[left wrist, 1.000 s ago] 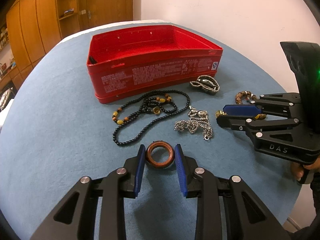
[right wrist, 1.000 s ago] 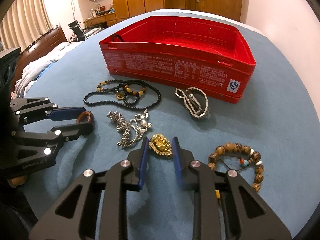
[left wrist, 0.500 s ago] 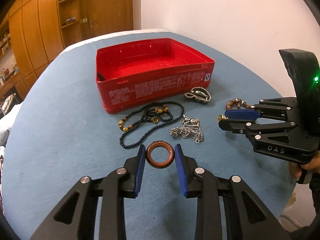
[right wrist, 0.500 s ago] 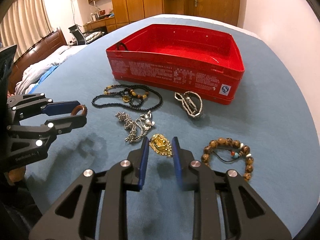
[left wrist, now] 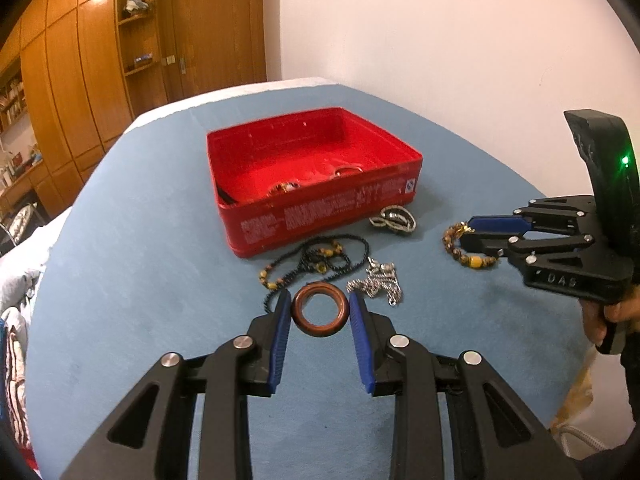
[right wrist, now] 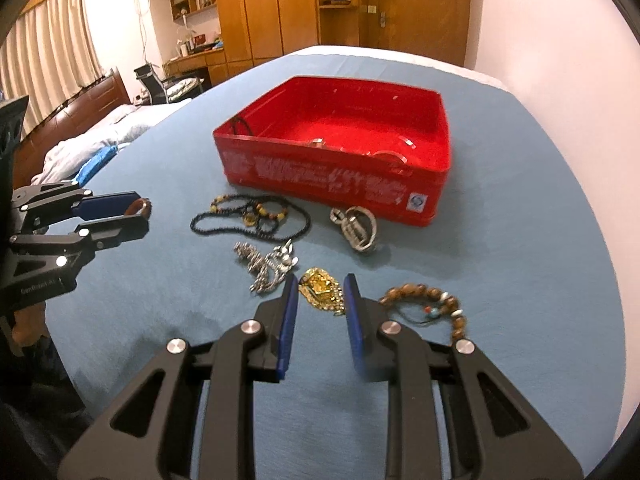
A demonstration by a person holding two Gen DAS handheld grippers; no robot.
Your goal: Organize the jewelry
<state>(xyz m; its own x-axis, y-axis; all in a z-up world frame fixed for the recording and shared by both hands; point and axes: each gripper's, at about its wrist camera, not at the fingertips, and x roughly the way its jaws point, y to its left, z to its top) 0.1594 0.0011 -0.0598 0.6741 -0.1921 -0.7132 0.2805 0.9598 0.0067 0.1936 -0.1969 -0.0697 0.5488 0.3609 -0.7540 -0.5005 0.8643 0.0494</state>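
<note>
My left gripper [left wrist: 319, 307] is shut on a brown ring-shaped bangle [left wrist: 319, 309], held above the blue table. My right gripper [right wrist: 322, 289] is shut on a gold pendant [right wrist: 320, 285], also lifted off the cloth; in the left wrist view it [left wrist: 466, 232] hangs at the right. The red tray [left wrist: 320, 216] stands beyond both, with a few rings and a bracelet inside. Between the grippers and the tray lie a black bead necklace [right wrist: 248, 216], a silver chain [right wrist: 266, 262], a silver link bracelet [right wrist: 358, 228] and a brown bead bracelet [right wrist: 432, 300].
The round table [left wrist: 140, 280] has a blue cloth and drops off close on the right. A white wall [left wrist: 440, 40] stands behind it, wooden cupboards [right wrist: 280, 8] farther back, a bed [right wrist: 100, 132] to the left. A hand [left wrist: 608, 316] holds the right gripper's handle.
Both grippers have risen with their pieces, so the table and tray look smaller and farther away. The tray's inside with its jewelry has come into view.
</note>
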